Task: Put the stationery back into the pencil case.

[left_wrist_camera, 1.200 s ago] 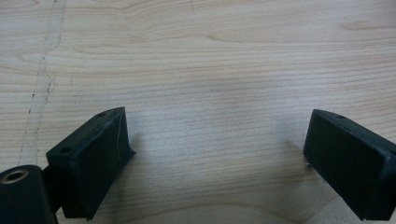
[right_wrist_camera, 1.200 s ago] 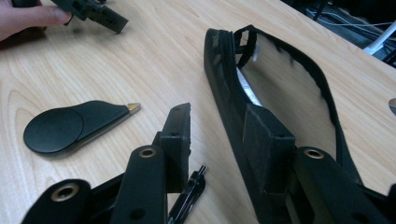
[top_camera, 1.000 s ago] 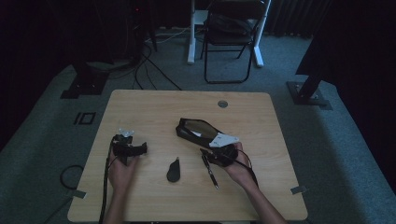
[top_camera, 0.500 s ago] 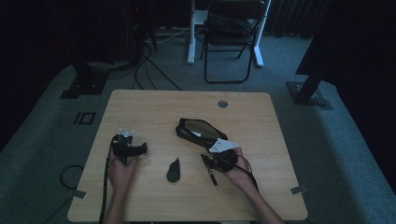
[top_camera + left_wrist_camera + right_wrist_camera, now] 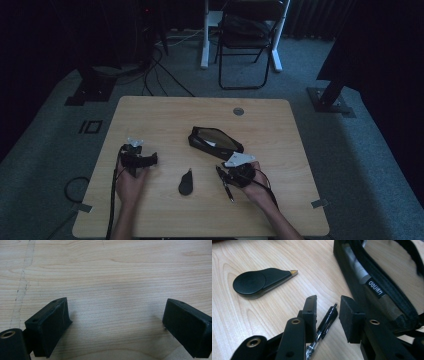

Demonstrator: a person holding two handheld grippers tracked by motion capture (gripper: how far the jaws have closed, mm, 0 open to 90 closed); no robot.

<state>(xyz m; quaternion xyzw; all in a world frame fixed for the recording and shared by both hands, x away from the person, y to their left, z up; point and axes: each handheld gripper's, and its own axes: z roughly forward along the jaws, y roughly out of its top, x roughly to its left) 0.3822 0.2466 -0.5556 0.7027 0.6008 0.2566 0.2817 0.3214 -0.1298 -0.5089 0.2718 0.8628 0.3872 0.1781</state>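
Observation:
A black pen [image 5: 327, 320] lies on the wooden table [image 5: 165, 120], just in front of an open black mesh pencil case [image 5: 215, 141]. My right gripper [image 5: 328, 307] straddles the pen's tip end. Its jaws have just been closing with the pen between them, but a gap still shows beside the right pad, so it is open. In the high view the right gripper [image 5: 225, 174] sits at the pen's [image 5: 229, 192] far end. A black teardrop-shaped cutter [image 5: 186, 182] lies to its left. My left gripper [image 5: 141, 159] rests at the table's left, its jaws [image 5: 115, 325] wide open over bare wood.
The pencil case [image 5: 384, 290] stands close on the right of my right gripper, the cutter [image 5: 259, 282] farther left. A round grommet hole [image 5: 238, 111] is near the table's far edge. A folding chair [image 5: 247, 40] and floor cables lie beyond the table.
My right gripper has come down from beside the pencil case toward the near edge and now sits over the pen. The left gripper has not moved.

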